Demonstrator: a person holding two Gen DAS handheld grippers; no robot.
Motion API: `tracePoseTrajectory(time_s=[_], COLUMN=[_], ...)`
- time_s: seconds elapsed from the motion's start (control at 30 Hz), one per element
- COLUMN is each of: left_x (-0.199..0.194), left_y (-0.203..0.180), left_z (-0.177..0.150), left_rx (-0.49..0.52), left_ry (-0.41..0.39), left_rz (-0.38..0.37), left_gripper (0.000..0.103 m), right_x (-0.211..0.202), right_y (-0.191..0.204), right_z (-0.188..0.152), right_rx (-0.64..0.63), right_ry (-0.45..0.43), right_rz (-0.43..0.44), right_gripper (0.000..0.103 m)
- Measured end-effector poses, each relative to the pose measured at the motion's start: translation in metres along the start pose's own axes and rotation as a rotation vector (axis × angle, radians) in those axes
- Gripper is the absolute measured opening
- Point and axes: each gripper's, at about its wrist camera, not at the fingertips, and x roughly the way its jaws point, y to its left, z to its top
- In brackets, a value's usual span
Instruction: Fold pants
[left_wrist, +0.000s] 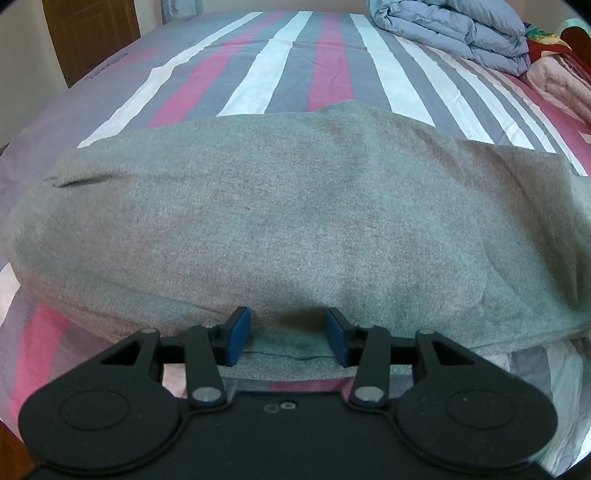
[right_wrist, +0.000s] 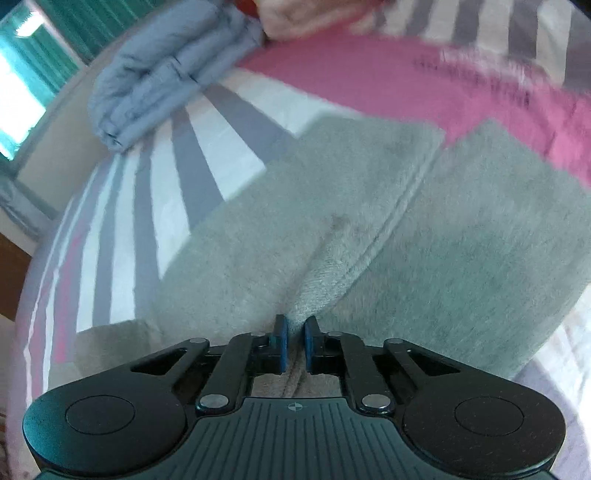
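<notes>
Grey fleece pants (left_wrist: 295, 221) lie spread across a striped bed. In the left wrist view my left gripper (left_wrist: 288, 334) sits at their near edge. Its blue pads (left_wrist: 238, 334) stand apart with the hem lying loosely between them, so it is open. In the right wrist view the pants (right_wrist: 424, 240) show a seam running up toward two stacked corners at the far right. My right gripper (right_wrist: 295, 343) is shut on a raised ridge of the grey fabric, which bunches up just beyond the pads.
The bed sheet (left_wrist: 288, 66) has pink, grey and white stripes. A folded blue duvet (left_wrist: 454, 29) and a pink blanket (left_wrist: 557, 85) lie at the far right corner. A brown door (left_wrist: 92, 33) stands beyond the bed. A bright window (right_wrist: 22, 92) is left of the duvet (right_wrist: 166, 77).
</notes>
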Motion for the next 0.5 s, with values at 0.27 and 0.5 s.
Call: tracePoseTrajectory(time_s=[0.27, 0.5], left_x=[0.000, -0.001], left_y=[-0.003, -0.005], left_z=[0.000, -0.002], left_rx=[0.017, 0.044], left_ry=[-0.006, -0.014], left_rz=[0.010, 0.022], left_gripper=[0.037, 0.038], right_x=[-0.091, -0.043], right_y=[0.044, -0.010], right_z=[-0.023, -0.065], right_rx=[-0.386, -0.270], right_ry=[-0.337, -0.011], right_rz=[-0.054, -0.133], right_gripper=[0.008, 0.008])
